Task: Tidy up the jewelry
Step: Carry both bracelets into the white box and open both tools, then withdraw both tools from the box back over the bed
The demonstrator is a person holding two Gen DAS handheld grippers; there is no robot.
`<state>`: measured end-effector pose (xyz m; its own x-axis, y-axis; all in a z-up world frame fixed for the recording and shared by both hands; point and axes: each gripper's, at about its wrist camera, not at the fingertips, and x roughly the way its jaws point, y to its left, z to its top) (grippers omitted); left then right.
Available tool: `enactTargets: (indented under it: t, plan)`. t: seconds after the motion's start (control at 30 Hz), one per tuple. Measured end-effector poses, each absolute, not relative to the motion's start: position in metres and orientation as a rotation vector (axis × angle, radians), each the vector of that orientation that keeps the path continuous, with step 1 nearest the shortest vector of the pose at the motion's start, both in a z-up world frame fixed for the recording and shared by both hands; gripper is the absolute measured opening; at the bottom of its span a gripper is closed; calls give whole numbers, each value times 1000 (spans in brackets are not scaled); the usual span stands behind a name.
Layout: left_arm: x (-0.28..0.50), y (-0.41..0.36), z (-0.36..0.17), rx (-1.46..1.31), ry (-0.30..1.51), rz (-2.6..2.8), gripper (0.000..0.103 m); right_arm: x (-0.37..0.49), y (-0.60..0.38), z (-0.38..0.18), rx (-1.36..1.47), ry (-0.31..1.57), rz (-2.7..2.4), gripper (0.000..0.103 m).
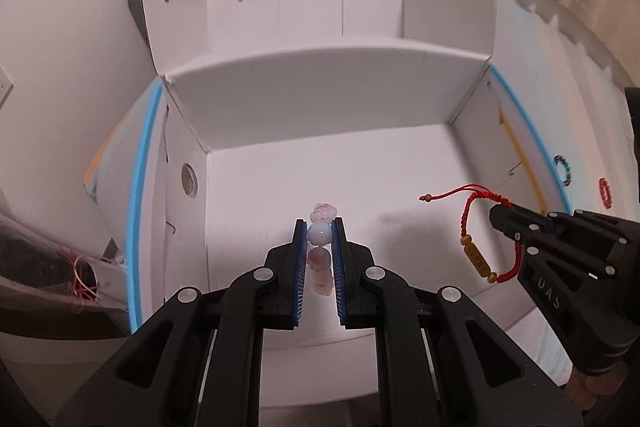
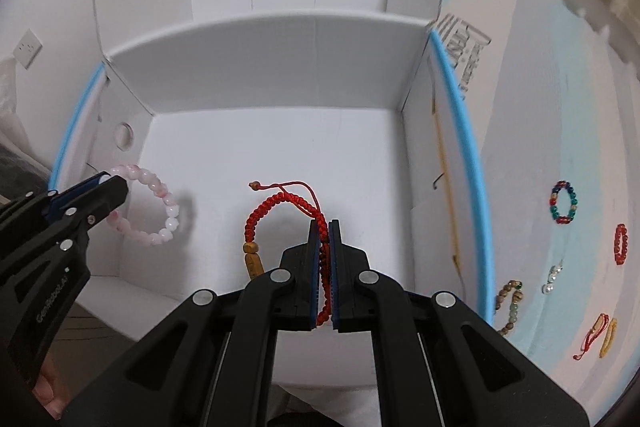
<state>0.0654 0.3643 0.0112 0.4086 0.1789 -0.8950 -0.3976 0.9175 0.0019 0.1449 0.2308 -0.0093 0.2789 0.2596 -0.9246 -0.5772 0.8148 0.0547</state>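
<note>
Both grippers over white box (image 2: 280,75): left gripper (image 1: 320,227) clenches pink bead bracelet (image 2: 154,205), right gripper (image 2: 324,227) clamps red cord bracelet (image 2: 280,205). Multicolour bead ring (image 2: 563,202) and red ring (image 2: 620,243) lie outside, right of box wall.

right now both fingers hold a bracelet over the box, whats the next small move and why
Probably lower both and open. The left gripper grips the pink bead bracelet and the right gripper grips the red cord bracelet; both hang above the white box floor, so releasing lower keeps them from bouncing.
</note>
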Motion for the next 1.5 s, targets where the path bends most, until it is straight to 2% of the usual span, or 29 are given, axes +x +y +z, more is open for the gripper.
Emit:
enactTargets:
  t: [0.63, 0.83, 0.97, 1.03, 1.1, 1.13, 1.17, 1.2, 1.3, 1.4, 1.5]
  plan:
    - [76, 381, -35, -225, 1216, 408, 12, 149, 253, -54, -377, 1251, 554, 7]
    - [75, 385, -38, -231, 1222, 436, 14, 151, 251, -54, -368, 1246, 550, 28]
    - [69, 383, -32, -230, 1194, 454, 41, 152, 248, -51, -349, 1230, 550, 50]
    - [66, 382, -27, -220, 1174, 465, 47, 152, 241, -45, -321, 1214, 552, 57]
    - [63, 379, -20, -209, 1153, 480, 65, 152, 235, -38, -304, 1192, 545, 68]
    - [61, 378, -17, -201, 1138, 488, 68, 150, 232, -33, -290, 1175, 557, 70]
    - [60, 376, -13, -181, 1121, 508, 75, 148, 230, -29, -290, 1164, 558, 79]
    - [59, 374, -9, -168, 1108, 522, 81, 146, 226, -25, -303, 1137, 543, 82]
    - [56, 369, -2, -168, 1080, 522, 90, 140, 215, -12, -302, 1081, 527, 88]
    - [54, 361, 6, -162, 1054, 515, 97, 139, 202, -3, -280, 1068, 529, 88]
    - [52, 354, 15, -157, 1030, 497, 97, 138, 187, 12, -274, 1025, 514, 88]
